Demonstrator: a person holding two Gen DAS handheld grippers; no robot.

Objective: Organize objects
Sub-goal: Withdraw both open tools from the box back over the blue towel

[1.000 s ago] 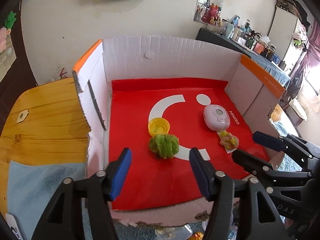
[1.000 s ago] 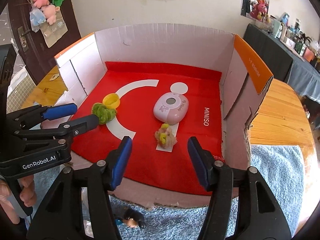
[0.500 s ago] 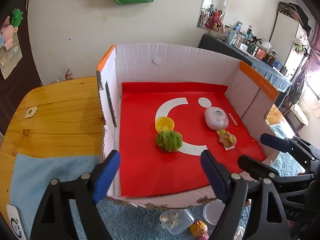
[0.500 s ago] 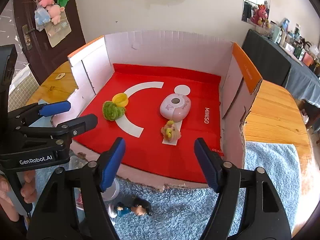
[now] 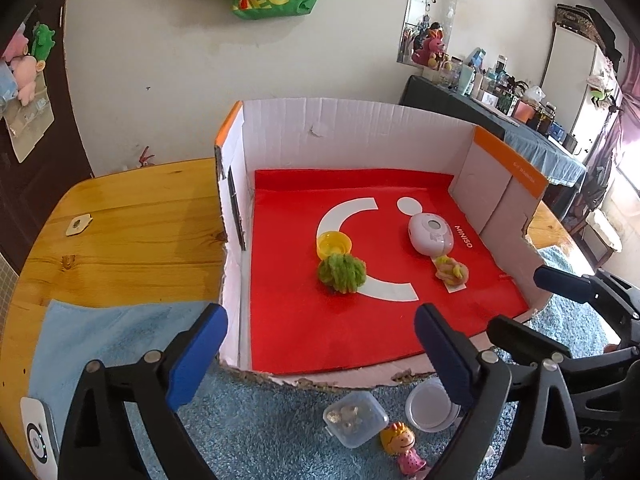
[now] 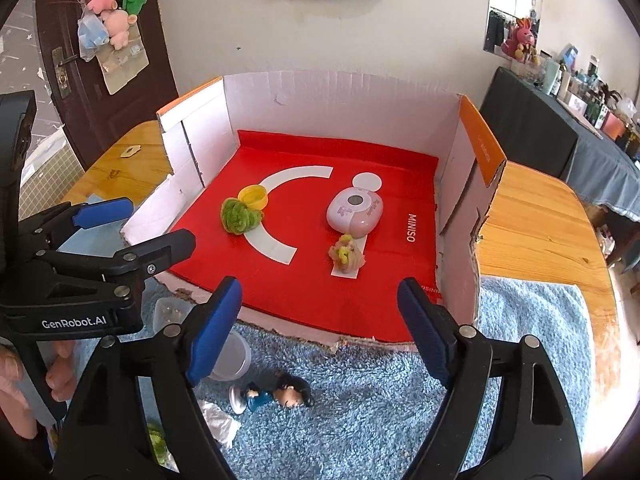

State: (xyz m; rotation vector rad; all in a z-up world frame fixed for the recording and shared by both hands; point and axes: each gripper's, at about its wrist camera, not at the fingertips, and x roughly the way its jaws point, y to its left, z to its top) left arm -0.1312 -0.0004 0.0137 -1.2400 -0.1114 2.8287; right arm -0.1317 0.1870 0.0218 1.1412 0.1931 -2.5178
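Both grippers have pulled back from the cardboard box (image 5: 360, 128) since the earlier frames, so the blue towel (image 6: 380, 400) in front of its torn near edge has come into view. The jaws of the left gripper (image 5: 320, 352) and the right gripper (image 6: 320, 328) have just been opening; they stand wide apart with nothing between them.

Inside the box, on the red liner, four things are already placed: a yellow cap (image 5: 334, 243) touching a green fuzzy ball (image 5: 341, 273), and toward the right wall a pink oval case (image 5: 431, 235) with a small pink-and-yellow bundle (image 5: 452, 271) just in front of it.

Still outside, on the towel over the wooden surface (image 5: 132, 220), lie a small clear container (image 5: 354, 420), a round white lid (image 5: 430, 404), a blonde doll in pink (image 5: 402, 444) and, in the right wrist view, a dark-haired figurine (image 6: 276, 396) on its side next to crumpled white paper (image 6: 218, 424).

The likely next step is fetching one of these. To do it well, each gripper should tip down over its own nearest piece, the left for the clear container, the right for the figurine. Close across the narrow body, not the head. Lift clear of the ragged cardboard edge before moving into the box, and set down in open red space away from the pieces already there.
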